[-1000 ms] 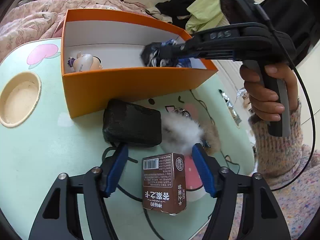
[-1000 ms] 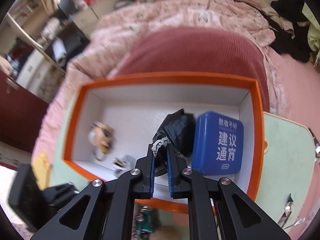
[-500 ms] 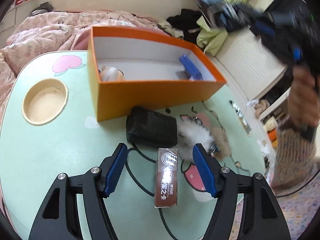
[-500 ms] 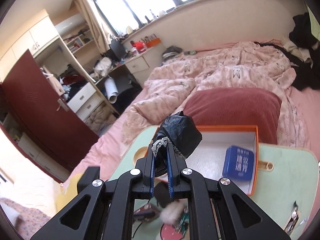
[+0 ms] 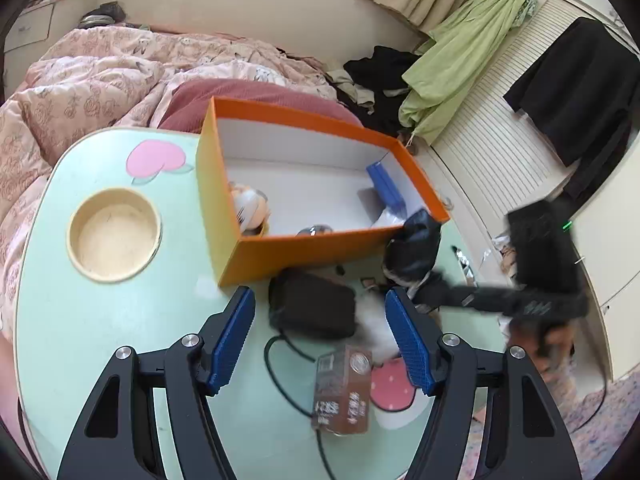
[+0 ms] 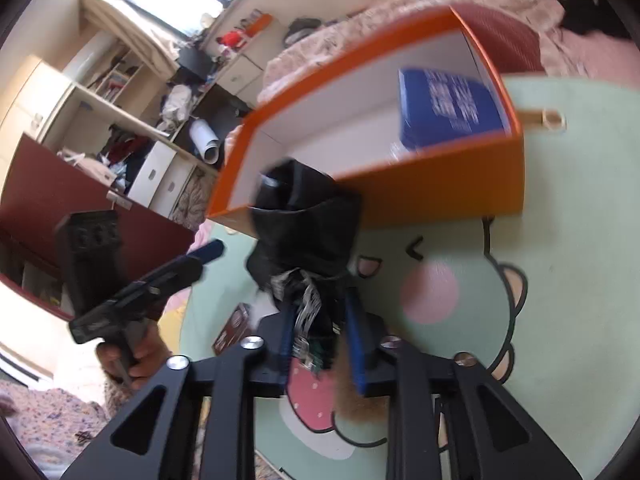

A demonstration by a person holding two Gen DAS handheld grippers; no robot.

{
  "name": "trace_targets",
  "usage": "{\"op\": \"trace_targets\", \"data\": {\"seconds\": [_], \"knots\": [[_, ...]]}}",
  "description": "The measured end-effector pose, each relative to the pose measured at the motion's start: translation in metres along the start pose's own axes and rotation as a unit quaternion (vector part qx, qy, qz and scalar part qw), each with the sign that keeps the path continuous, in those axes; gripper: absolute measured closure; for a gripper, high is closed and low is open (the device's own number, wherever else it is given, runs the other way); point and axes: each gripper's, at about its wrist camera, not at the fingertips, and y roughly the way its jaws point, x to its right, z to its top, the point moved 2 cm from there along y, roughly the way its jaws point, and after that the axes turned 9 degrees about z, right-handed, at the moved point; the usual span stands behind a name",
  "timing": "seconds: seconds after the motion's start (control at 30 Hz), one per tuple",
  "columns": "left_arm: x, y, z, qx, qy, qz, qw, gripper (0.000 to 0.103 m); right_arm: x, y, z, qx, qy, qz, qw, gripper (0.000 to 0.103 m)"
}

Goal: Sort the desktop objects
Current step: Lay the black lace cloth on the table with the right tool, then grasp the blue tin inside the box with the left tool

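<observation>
- The left wrist view looks down from above the table's near edge, facing the long front wall of the orange box (image 5: 304, 248), which sits a little way ahead.
- The right wrist view sits low and close by the box's (image 6: 440, 184) right front corner, tilted, looking across it towards the shelves.
- Both views share the box, the blue tin (image 5: 386, 184) (image 6: 448, 108) inside it, the brown carton (image 5: 342, 390) (image 6: 232, 328) and the mint table (image 5: 100, 320) (image 6: 560, 240).
- Each view catches the opposite gripper: the right gripper (image 5: 416, 300), the left gripper (image 6: 208, 252).
</observation>
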Motion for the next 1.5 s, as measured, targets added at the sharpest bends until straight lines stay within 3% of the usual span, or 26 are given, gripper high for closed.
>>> {"op": "trace_targets", "data": {"seconds": [0.17, 0.23, 0.27, 0.4, 0.5, 0.63, 0.8, 0.9, 0.97, 1.03, 1.07, 1.1, 1.23, 1.37, 1.5], "knots": [[0.014, 0.000, 0.013, -0.004, 0.011, -0.009, 0.9999, 0.035, 0.007, 0.004, -0.002, 0.015, 0.015, 0.007, 1.000, 0.060], [0.019, 0.000, 0.020, -0.004, 0.014, -0.015, 0.9998, 0.035, 0.005, -0.004, -0.001, 0.026, 0.007, -0.007, 1.000, 0.044], [0.021, 0.000, 0.024, -0.004, 0.015, -0.021, 0.9997, 0.035, 0.003, -0.009, -0.001, 0.034, 0.001, -0.009, 0.999, 0.042], [0.037, 0.003, 0.048, -0.004, 0.039, -0.029, 0.9988, 0.035, -0.001, -0.024, -0.003, 0.039, -0.009, 0.008, 0.999, 0.040], [0.058, 0.011, 0.071, -0.012, 0.068, -0.027, 0.9973, 0.035, 0.000, -0.036, -0.005, 0.061, -0.012, -0.007, 0.998, 0.040], [0.076, 0.048, 0.099, -0.071, 0.059, -0.035, 0.9952, 0.035, 0.005, -0.045, -0.006, 0.083, 0.001, 0.003, 0.997, 0.040], [0.069, 0.129, 0.117, -0.169, -0.017, -0.045, 0.9844, 0.035, 0.010, -0.045, -0.007, 0.094, 0.017, 0.013, 0.995, 0.040], [0.067, 0.159, 0.116, -0.198, -0.055, -0.068, 0.9763, 0.035, 0.017, -0.052, -0.010, 0.093, 0.023, 0.016, 0.995, 0.040], [0.073, 0.164, 0.115, -0.196, -0.052, -0.085, 0.9757, 0.038, 0.020, -0.057, -0.011, 0.092, 0.027, 0.019, 0.995, 0.040], [0.080, 0.165, 0.115, -0.188, -0.040, -0.089, 0.9773, 0.058, 0.020, -0.056, -0.012, 0.091, 0.030, 0.022, 0.995, 0.040], [0.080, 0.165, 0.115, -0.187, -0.040, -0.088, 0.9777, 0.072, 0.020, -0.055, -0.013, 0.090, 0.031, 0.022, 0.995, 0.040], [0.079, 0.165, 0.116, -0.184, -0.043, -0.089, 0.9780, 0.079, 0.020, -0.055, -0.014, 0.089, 0.032, 0.021, 0.995, 0.040], [0.068, 0.146, 0.126, -0.148, -0.064, -0.106, 0.9812, 0.080, 0.018, -0.051, -0.015, 0.086, 0.033, 0.019, 0.996, 0.040], [0.059, 0.091, 0.137, -0.089, -0.076, -0.147, 0.9822, 0.080, 0.016, -0.050, -0.014, 0.088, 0.033, 0.017, 0.995, 0.040], [0.057, 0.029, 0.125, -0.046, -0.049, -0.157, 0.9853, 0.080, 0.012, -0.050, -0.015, 0.089, 0.027, 0.012, 0.996, 0.040]]}}
